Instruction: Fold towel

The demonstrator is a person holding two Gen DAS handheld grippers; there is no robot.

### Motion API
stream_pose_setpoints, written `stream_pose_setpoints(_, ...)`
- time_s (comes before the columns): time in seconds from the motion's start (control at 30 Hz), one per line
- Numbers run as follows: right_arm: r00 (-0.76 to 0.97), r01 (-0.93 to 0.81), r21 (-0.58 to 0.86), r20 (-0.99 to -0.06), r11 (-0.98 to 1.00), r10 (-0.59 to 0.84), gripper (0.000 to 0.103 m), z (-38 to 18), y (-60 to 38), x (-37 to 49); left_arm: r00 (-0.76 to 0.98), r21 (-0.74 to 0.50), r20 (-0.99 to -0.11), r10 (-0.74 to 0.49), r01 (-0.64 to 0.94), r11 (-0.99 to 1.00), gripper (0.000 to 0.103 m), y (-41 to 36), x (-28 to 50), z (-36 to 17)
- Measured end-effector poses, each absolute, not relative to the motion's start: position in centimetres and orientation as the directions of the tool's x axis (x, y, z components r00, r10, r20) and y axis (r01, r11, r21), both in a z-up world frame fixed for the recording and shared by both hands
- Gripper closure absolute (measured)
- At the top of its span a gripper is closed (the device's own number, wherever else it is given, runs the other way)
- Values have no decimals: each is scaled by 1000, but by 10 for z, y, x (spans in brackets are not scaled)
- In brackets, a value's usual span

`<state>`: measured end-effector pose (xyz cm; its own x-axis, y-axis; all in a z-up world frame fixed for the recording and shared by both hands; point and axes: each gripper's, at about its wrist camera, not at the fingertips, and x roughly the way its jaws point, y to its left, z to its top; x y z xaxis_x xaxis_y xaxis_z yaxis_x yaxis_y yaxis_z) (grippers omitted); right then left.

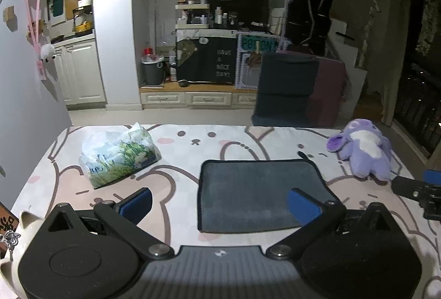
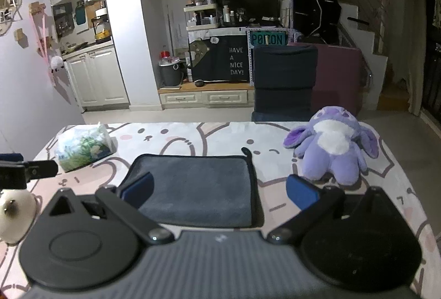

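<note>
Towel (image 1: 259, 194): flat, dark-bordered — bare sheet (image 1: 179, 161) all round.
Left gripper (image 1: 220, 203): spread, empty.
Right gripper (image 2: 219, 190): spread — empty.

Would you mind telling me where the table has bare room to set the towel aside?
Bare cloth lies between the tissue pack and the towel, and beyond the towel's far edge. It is crowded by the purple plush toy.
</note>
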<state>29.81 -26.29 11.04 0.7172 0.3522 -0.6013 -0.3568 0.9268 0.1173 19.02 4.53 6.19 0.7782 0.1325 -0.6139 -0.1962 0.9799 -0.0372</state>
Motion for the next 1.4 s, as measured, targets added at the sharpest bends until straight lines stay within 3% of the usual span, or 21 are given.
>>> stream_pose_setpoints(0.87,743,-379,76,-569,922,353,0,121,-289,204,831,-34,-555,46,-78,996,0,15,103,65)
stream_pose_setpoints(1.4,745,-413,61,-551,909,376,0,114,-292,159,824,-76,-567,-5,-46,996,0,9,60,41)
